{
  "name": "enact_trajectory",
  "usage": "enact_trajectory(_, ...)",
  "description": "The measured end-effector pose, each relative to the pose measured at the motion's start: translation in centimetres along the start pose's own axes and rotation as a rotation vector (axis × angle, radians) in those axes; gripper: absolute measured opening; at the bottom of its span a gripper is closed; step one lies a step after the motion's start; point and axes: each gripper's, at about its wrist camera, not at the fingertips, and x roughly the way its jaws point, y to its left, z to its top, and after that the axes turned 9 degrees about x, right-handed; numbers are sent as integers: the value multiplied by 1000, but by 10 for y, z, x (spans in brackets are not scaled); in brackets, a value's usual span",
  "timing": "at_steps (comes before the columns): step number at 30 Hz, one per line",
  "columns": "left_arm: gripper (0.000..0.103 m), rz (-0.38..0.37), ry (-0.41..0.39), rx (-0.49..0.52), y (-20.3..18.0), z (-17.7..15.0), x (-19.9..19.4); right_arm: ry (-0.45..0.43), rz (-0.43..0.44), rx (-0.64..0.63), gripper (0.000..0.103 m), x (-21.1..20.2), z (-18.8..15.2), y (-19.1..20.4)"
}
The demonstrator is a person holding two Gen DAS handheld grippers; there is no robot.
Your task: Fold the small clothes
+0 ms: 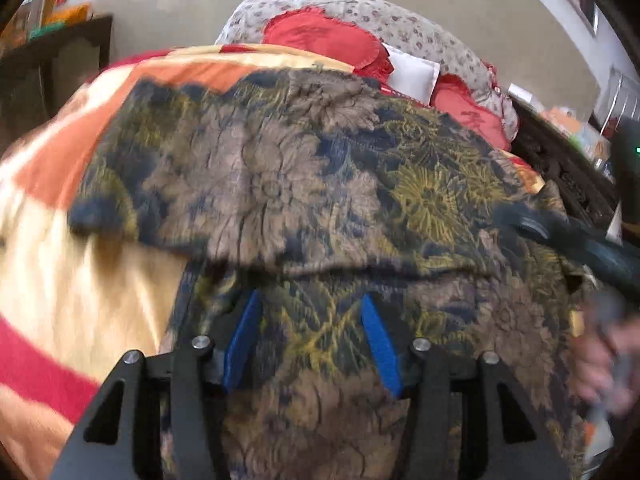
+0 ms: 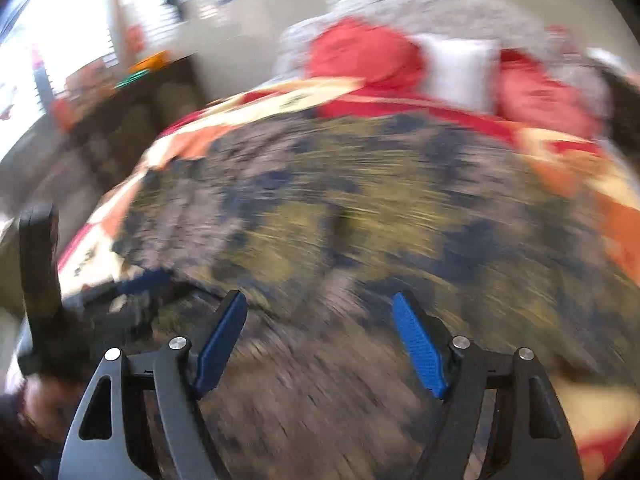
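Note:
A brown, navy and yellow floral garment point(image 1: 300, 168) lies spread on the bed, with a folded edge running across just ahead of my left gripper's fingers. My left gripper point(image 1: 310, 300) is open over the near part of the cloth, its blue pads apart and holding nothing. In the right wrist view the same garment point(image 2: 360, 208) is motion-blurred. My right gripper point(image 2: 320, 300) is open above it, empty. The other gripper shows at the right edge of the left wrist view point(image 1: 568, 236) and at the left edge of the right wrist view point(image 2: 40, 264).
The garment lies on an orange, cream and red blanket point(image 1: 80, 300). Red pillows point(image 1: 320, 36), a white pillow point(image 1: 412, 74) and a floral quilt point(image 1: 400, 20) are piled at the far end. Dark wooden furniture point(image 1: 60, 68) stands left, a dark bed frame point(image 1: 560, 160) right.

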Motion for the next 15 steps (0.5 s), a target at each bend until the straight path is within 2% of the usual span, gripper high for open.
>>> enact_trajectory(1, 70, 17, -32, -18, 3, -1, -5, 12, 10, 11, 50, 15, 7, -3)
enact_trajectory(2, 70, 36, -27, -31, 5, -1, -3, 28, 16, 26, 45, 29, 13, -9)
enact_trajectory(4, 70, 36, -19, -54, 8, -2, 2, 53, 16, 61, 41, 54, 20, -21)
enact_trajectory(7, 70, 51, -21, -59, 9, -4, 4, 17, 109, 99, 41, 62, 24, -35)
enact_trajectory(9, 70, 52, -24, -63, 5, -1, 7, 42, 227, 147, 40, 66, 25, -40)
enact_trajectory(11, 70, 45, -28, -71, 6, 1, 6, 92, 322, 172, 26, 71, 25, -42)
enact_trajectory(15, 70, 45, -28, -73, 6, 5, 4, 111, 341, 212, 21, 68, 15, -47)
